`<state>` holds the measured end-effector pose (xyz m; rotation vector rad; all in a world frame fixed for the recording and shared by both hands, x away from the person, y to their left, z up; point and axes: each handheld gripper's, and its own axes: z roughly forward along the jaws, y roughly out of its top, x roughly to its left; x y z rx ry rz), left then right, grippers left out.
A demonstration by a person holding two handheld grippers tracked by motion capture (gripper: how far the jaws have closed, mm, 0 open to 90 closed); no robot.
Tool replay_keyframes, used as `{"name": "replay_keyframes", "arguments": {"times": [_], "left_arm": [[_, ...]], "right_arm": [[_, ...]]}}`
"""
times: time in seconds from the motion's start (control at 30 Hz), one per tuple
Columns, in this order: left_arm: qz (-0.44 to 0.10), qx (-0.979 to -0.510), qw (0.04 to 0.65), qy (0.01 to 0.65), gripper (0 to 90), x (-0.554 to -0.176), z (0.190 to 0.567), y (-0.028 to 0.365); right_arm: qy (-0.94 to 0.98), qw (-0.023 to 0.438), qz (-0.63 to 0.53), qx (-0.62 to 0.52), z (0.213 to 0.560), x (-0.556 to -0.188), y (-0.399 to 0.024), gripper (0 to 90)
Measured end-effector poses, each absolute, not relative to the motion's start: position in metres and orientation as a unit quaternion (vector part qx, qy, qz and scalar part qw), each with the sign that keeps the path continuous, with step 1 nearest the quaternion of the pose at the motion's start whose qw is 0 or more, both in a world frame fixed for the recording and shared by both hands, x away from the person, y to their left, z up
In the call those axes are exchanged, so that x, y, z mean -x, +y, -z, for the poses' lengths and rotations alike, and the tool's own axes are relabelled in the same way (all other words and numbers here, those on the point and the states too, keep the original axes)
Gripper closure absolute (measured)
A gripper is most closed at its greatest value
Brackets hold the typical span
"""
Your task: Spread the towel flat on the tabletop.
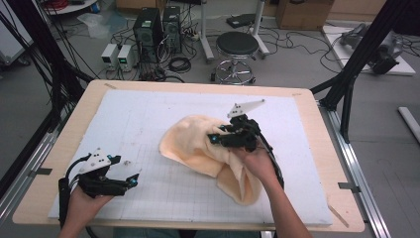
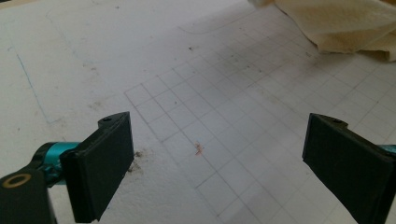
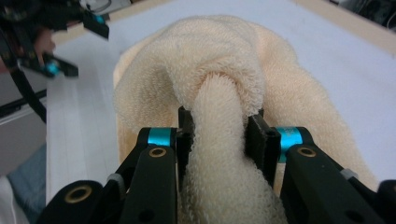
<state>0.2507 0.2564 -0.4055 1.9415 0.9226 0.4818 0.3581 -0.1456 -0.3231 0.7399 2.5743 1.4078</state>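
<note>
A cream terry towel (image 1: 198,144) lies crumpled in the middle of the white gridded mat (image 1: 148,119). My right gripper (image 1: 218,139) sits on top of it, jaws shut on a thick fold of the towel (image 3: 219,140) that bulges up between them. My left gripper (image 1: 133,181) rests low at the mat's near left corner, pointing right toward the towel. Its jaws stand wide open (image 2: 215,154) over bare grid with nothing between them. A corner of the towel (image 2: 345,23) lies ahead of it at the top right.
The mat covers a wooden table (image 1: 317,124). Black frame posts (image 1: 356,64) rise at the far right and far left. On the floor beyond stand a stool (image 1: 236,49), computer towers (image 1: 148,29) and cables.
</note>
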Motion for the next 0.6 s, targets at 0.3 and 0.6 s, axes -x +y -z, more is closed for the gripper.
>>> {"name": "replay_keyframes", "arguments": {"times": [0.3,0.6], "left_arm": [[-0.196,-0.785,0.455,0.372,9.2,-0.250,0.404,0.256],[-0.186,-0.786,0.464,0.364,9.3,-0.255,0.403,0.244]], "right_arm": [[0.842,0.071,-0.483,-0.229,0.301,-0.374,-0.103,67.5],[0.875,0.069,-0.406,-0.253,0.374,-0.402,-0.100,46.8]]}}
